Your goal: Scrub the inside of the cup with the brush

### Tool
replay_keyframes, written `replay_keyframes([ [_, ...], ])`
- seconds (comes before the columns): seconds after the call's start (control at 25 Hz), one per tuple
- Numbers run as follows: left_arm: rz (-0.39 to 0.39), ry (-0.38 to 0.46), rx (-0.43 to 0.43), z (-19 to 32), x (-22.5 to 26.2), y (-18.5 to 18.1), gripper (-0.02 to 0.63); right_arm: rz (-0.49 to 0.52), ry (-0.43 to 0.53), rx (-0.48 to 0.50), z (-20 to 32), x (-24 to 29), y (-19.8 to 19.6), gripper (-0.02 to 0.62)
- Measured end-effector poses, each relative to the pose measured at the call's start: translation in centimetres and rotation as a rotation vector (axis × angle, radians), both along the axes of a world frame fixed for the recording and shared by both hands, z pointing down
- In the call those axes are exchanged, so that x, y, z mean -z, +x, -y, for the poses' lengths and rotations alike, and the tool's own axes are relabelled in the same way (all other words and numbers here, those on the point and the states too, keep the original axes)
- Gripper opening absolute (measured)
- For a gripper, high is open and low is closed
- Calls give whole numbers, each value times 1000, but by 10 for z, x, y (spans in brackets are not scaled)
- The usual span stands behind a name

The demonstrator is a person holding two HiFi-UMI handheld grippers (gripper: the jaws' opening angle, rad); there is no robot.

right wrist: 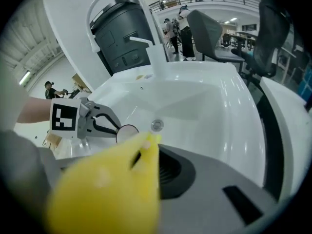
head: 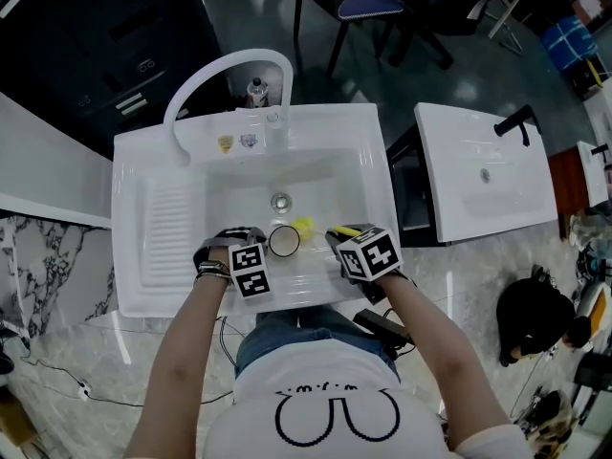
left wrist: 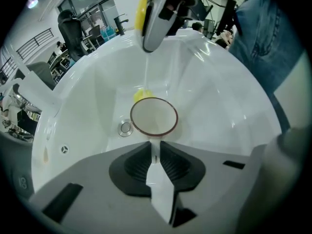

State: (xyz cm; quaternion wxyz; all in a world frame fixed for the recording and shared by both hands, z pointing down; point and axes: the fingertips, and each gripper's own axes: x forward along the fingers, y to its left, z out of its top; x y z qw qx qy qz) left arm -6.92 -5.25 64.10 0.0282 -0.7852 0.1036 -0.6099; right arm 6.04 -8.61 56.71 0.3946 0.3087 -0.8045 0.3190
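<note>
Presently, my left gripper [left wrist: 155, 156] pinches the cup [left wrist: 154, 117] narrowly by its handle [left wrist: 158, 189], upright in the sink [head: 354, 165] near the drain [left wrist: 126, 127], while my right gripper [head: 337, 236] clamps the yellow brush [head: 303, 226] just outside the rim, so a misaimed entry could twist the cup loose.

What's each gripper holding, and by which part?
Left gripper: white, brown-rimmed cup, by its handle. Right gripper: yellow brush, by its handle.
</note>
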Motion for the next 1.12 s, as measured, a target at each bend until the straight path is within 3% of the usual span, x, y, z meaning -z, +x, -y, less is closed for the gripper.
replay_keyframes([
  [0.2, 9, -7, -41, -4, 1, 5, 66, 76, 38, -78, 3, 14, 6, 40],
  [0.44, 22, -14, -67, -7, 2, 7, 66, 111, 108, -61, -2, 51, 1, 40],
  [0.92, 26, -17, -71, -8, 0, 6, 65, 10, 45, -22, 1, 2, -26, 41],
  [1.12, 33, -21, -67, -8, 0, 5, 66, 11, 67, -2, 9, -3, -39, 44],
])
